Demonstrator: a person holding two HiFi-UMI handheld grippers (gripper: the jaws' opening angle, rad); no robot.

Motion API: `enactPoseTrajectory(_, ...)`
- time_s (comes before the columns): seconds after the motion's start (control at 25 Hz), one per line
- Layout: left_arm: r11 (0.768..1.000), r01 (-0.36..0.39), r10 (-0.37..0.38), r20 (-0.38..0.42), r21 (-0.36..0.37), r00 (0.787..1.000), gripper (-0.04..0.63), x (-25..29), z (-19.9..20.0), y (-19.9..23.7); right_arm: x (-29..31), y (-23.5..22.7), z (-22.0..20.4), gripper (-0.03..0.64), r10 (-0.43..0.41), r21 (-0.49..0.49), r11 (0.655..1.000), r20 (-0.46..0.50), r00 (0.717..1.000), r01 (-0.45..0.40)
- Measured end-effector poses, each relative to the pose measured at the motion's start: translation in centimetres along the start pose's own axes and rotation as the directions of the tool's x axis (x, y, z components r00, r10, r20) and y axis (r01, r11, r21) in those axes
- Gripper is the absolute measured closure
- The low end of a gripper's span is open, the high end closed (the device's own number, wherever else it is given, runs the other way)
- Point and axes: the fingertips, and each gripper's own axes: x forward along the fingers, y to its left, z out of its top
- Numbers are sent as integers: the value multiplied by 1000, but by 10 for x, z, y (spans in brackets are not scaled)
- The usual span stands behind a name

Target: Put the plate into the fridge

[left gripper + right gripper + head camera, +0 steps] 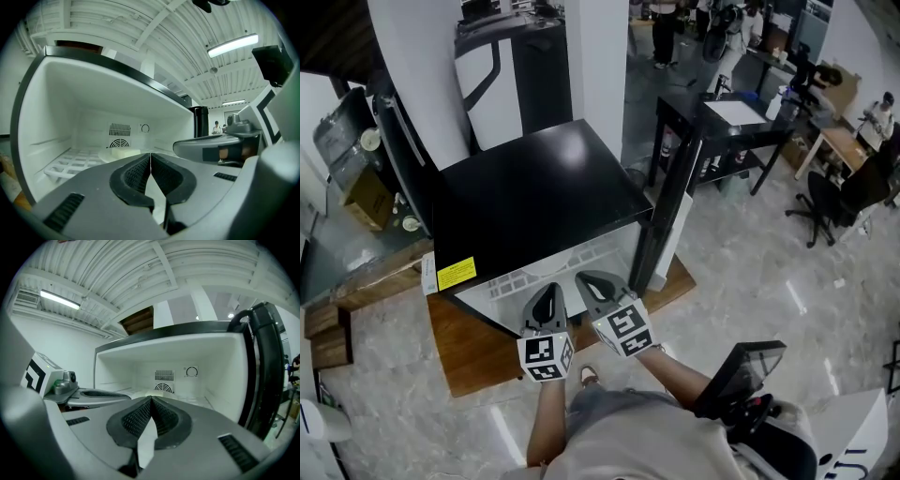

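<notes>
- We are holding the left hand-held gripper (150,157) with its jaws pressed together and nothing between them.
- We are holding the right hand-held gripper (151,399) just beside it, likewise closed and empty.
- The plate (107,155) is lying on the wire shelf (70,168) inside the open fridge (534,197), carrying a pale block (124,152).

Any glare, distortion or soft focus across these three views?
Head view: sharp, with soft glare on the fridge top. Left gripper view: strong fisheye, black corners, ceiling lamp blown out. Right gripper view: same fisheye, fridge interior evenly lit and bright.
</notes>
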Motion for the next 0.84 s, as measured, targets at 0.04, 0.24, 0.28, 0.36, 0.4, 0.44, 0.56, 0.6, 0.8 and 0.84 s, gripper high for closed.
enactPoseTrajectory(0.04, 1000, 3, -3, 2, 0, 1000, 575, -2, 2, -5, -6, 0, 2, 600, -4, -2, 1000, 2, 1000, 4)
enactPoseTrajectory(0.24, 999, 16, -15, -16, 43, 1000, 575, -17, 0, -30, -42, 8, -7, 600, -8, -11, 1000, -15, 1000, 7)
enactPoseTrajectory(0.28, 999, 20, -20, -17, 40, 1000, 575, -19, -1, -35, -48, 10, -11, 600, -8, -5, 1000, -24, 1000, 8)
enactPoseTrajectory(0.36, 999, 26, -25, -17, 33, 1000, 575, -24, -3, -43, -60, 11, -18, 600, -15, 3, 1000, -43, 999, 15)
enactPoseTrajectory(0.4, 999, 27, -27, -17, 34, 999, 575, -27, -4, -47, -65, 11, -22, 600, -18, 3, 1000, -49, 999, 18)
enactPoseTrajectory(0.44, 999, 29, -29, -16, 36, 999, 575, -30, -5, -52, -70, 10, -24, 600, -21, 2, 1000, -51, 998, 21)
enactPoseTrajectory(0.56, 999, 35, -35, -17, 32, 999, 575, -40, -4, -65, -87, 9, -20, 600, -28, -1, 1000, -47, 998, 28)
enactPoseTrajectory(0.6, 999, 35, -35, -18, 27, 999, 575, -44, -3, -69, -92, 9, -19, 600, -28, -2, 1000, -45, 999, 28)
enactPoseTrajectory(0.8, 999, 38, -38, -6, 16, 999, 575, -54, -4, -83, -107, 11, -15, 600, -20, -19, 1000, -25, 999, 19)
enactPoseTrajectory(0.84, 999, 39, -39, -2, 17, 999, 575, -56, -4, -86, -110, 13, -14, 600, -18, -23, 1000, -20, 1000, 17)
